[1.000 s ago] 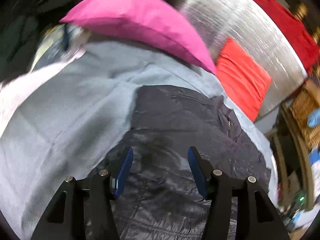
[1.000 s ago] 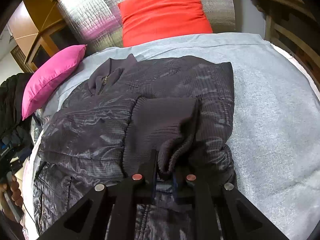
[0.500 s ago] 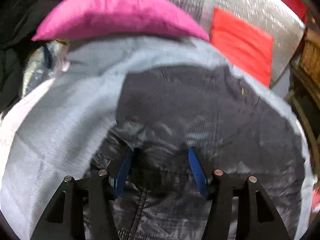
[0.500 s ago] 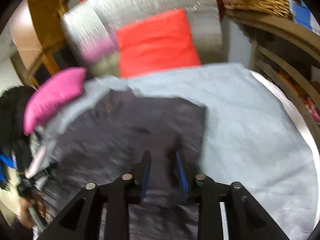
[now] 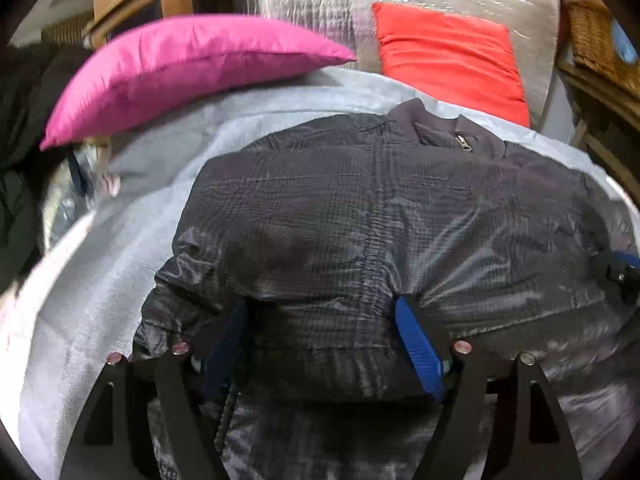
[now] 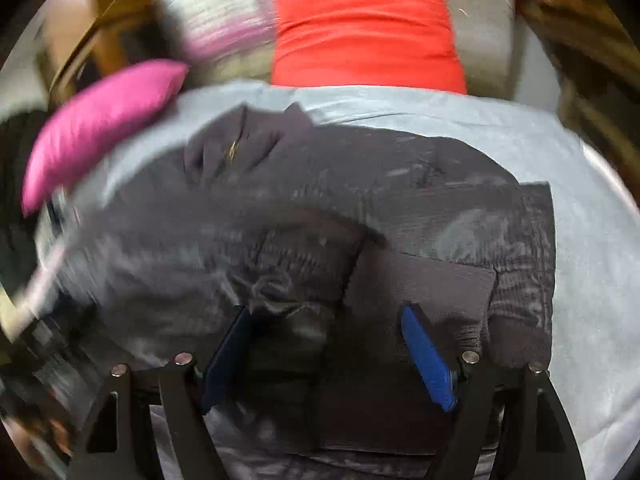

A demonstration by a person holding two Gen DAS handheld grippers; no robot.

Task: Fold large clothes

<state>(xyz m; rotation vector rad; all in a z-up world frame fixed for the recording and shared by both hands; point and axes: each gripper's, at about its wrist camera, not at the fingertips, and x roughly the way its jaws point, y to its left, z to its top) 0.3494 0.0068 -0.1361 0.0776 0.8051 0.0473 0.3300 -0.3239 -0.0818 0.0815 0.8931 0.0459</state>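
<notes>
- The dark quilted jacket (image 5: 360,216) lies spread on the grey blanket (image 5: 132,248), collar (image 5: 440,128) toward the red cushion (image 5: 448,56); its near hem runs off the lower edge of both views.
- Left hand-held gripper (image 5: 320,340): released, jaws wide and just opened further, straddling a puffed fold of the jacket. Whether the pads touch the cloth cannot be told.
- Right hand-held gripper (image 6: 324,352): released, jaws just opened wide; the jacket's ribbed cuff (image 6: 432,288) lies loose just beyond them, the fabric between them lost in shadow.
- In the left view a small dark part with blue (image 5: 618,272), cut off at the jacket's right edge, cannot be identified.
- Pink cushion (image 5: 180,68): beyond the jacket's left shoulder, on the blanket.
- The right view is motion-blurred; the area left of the jacket is unreadable.
</notes>
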